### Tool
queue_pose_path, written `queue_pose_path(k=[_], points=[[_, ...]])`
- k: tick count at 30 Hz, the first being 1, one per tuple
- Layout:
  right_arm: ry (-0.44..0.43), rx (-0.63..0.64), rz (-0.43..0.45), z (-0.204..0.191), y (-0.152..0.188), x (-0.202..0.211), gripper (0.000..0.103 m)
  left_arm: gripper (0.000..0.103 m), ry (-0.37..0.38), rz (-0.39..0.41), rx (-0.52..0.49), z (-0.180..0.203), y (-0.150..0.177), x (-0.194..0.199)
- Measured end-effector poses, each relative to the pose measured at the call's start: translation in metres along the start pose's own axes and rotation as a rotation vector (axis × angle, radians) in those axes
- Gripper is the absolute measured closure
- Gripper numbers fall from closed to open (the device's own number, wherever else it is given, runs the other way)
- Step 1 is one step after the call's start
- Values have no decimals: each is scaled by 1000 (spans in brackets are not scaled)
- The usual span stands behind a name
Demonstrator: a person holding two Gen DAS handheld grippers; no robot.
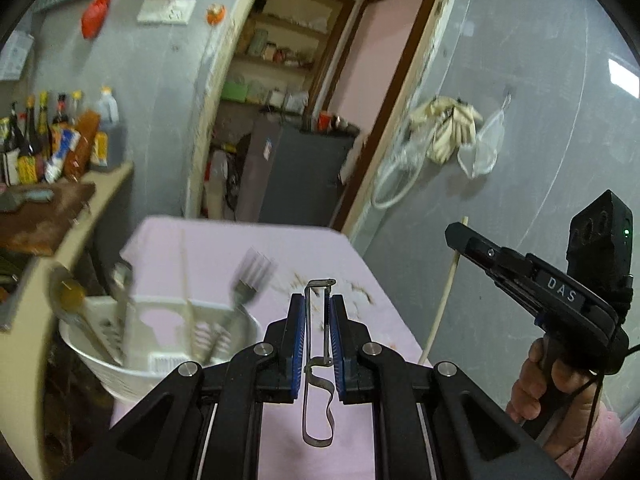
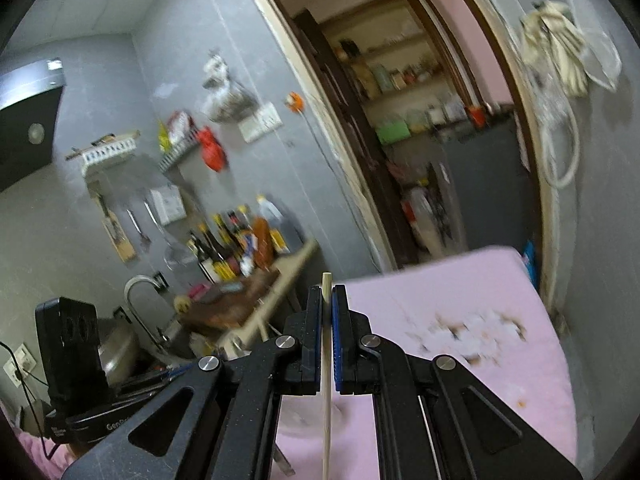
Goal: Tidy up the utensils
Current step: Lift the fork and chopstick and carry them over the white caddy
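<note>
A: What does the left wrist camera give that the right one lacks?

B: The white utensil basket [image 1: 160,340] at the near left edge of the pink-covered table [image 1: 224,248], with a fork [image 1: 240,292] standing tines up in it and other handles, blurred, beside it. It also shows the left gripper [image 1: 318,328] clamped on a thin metal peeler [image 1: 318,360], which stands upright between the blue pads with its bent handle hanging below them. At far right the right gripper [image 1: 456,236] appears from the side, a hand [image 1: 548,384] on its grip, raised off the table's right edge.

A: And the right wrist camera?

B: The right gripper [image 2: 327,320] pinched tight on a single pale chopstick [image 2: 326,380]; its tip sticks up just above the pads and the rest runs down out of the picture. Only this view has the sink with a curved faucet [image 2: 140,300] at lower left, the black range hood [image 2: 28,120], and the knives hanging on the wall. The left gripper [image 2: 96,424] is partly visible at lower left, its fingers hidden.

A: Edges and room?

B: The table's far edge ends just before an open doorway [image 1: 320,80]; its right edge runs close to the grey wall. A shelf of sauce bottles [image 1: 52,136] lines the left side. The middle of the cloth is bare apart from dark crumbs [image 2: 472,332].
</note>
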State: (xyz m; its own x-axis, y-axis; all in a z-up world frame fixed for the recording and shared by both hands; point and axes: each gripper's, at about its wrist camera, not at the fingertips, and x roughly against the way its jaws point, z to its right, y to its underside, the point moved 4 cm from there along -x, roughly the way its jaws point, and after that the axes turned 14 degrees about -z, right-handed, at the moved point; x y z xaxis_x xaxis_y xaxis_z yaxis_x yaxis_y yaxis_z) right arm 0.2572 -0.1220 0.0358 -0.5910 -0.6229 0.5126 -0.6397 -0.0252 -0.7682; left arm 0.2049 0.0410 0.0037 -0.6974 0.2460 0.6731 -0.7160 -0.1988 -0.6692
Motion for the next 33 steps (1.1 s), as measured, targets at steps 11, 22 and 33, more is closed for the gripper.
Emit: queue_pose_path(k=[11, 22, 33], points=[[-36, 70, 179, -87, -44, -27, 99, 91, -111, 143, 28, -72, -38, 75], [116, 131, 252, -130, -35, -63, 99, 91, -217, 213, 86, -128, -45, 81], [152, 122, 146, -112, -15, -103, 99, 91, -216, 208, 95, -151, -39, 41]])
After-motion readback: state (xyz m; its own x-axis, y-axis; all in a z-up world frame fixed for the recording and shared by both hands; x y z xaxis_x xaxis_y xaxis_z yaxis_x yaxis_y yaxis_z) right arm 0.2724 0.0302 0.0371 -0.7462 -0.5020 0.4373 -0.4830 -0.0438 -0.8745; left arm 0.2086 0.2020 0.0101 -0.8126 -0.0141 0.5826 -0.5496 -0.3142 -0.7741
